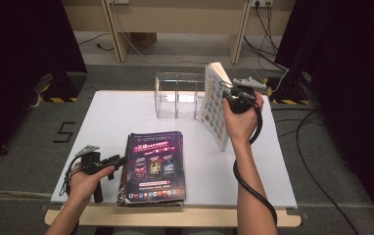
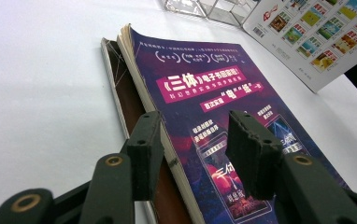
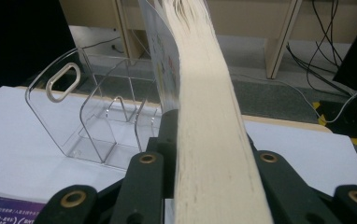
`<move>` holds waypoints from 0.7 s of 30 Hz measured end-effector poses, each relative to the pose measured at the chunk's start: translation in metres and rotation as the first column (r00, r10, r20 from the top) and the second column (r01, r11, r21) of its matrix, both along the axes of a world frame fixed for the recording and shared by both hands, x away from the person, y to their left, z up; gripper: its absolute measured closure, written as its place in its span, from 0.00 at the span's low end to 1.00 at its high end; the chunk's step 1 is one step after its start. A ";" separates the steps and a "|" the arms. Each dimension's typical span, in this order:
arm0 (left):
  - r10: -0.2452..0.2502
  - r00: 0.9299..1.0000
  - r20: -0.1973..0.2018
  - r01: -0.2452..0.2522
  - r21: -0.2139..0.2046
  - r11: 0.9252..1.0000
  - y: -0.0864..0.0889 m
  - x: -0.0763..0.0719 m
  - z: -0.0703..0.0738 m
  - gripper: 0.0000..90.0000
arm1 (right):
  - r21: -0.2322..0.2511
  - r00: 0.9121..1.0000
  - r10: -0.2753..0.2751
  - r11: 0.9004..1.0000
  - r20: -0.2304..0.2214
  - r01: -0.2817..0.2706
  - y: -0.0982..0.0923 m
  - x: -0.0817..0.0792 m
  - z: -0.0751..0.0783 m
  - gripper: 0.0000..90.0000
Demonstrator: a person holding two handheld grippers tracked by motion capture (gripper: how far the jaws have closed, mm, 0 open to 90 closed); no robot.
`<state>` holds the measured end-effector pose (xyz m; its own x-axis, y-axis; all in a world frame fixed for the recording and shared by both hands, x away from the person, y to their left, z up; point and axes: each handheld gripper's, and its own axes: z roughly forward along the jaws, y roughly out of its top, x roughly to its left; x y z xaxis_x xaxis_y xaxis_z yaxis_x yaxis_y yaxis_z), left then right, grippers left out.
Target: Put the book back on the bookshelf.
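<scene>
Right gripper (image 1: 230, 94) clamped on a thick magazine (image 1: 214, 105), held upright just beside the clear acrylic file holder (image 1: 177, 95), not yet in a slot. Left gripper (image 1: 119, 161) spread, at the edge of the remaining magazine stack (image 1: 153, 166). Holder looks empty; stack still to go.

Worktop (image 1: 126, 112) carrying all items. Stack of magazines (image 1: 153, 166) lying flat at the near edge, left of centre. Clear divided holder (image 1: 177, 95) standing toward the far edge, behind and slightly right of the stack. Thick booklet (image 1: 214, 105) held on edge just right of the holder, its lower corner near the worktop. Left hand-held gripper (image 1: 119, 160) at the stack's left edge; right hand-held gripper (image 1: 226, 95) on the booklet's right side.
</scene>
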<state>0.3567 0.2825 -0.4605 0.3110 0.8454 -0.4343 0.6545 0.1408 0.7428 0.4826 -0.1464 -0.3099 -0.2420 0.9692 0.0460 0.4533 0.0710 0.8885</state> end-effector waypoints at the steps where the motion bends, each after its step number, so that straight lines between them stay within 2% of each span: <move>1: 0.003 1.000 -0.001 -0.003 -0.001 1.000 0.000 0.000 0.000 0.61 | 0.000 1.000 0.000 1.000 0.000 0.000 0.000 0.000 0.000 0.82; 2: 0.004 1.000 -0.001 -0.004 -0.001 1.000 0.001 0.000 0.000 0.61 | 0.015 1.000 0.002 1.000 0.002 -0.002 -0.001 0.000 0.001 0.82; 7: 0.008 1.000 0.001 -0.008 -0.004 1.000 0.001 0.000 0.000 0.61 | 0.028 1.000 -0.002 1.000 0.003 0.002 -0.001 0.002 0.004 0.83; 21: 0.015 1.000 0.006 -0.015 -0.009 1.000 0.004 0.000 0.002 0.61 | 0.042 0.999 -0.031 0.999 0.038 0.030 0.013 0.009 0.010 0.83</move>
<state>0.3567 0.2869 -0.4589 0.3007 0.8460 -0.4403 0.6477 0.1577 0.7454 0.4920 -0.1337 -0.2999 -0.2145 0.9736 0.0778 0.4197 0.0200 0.9074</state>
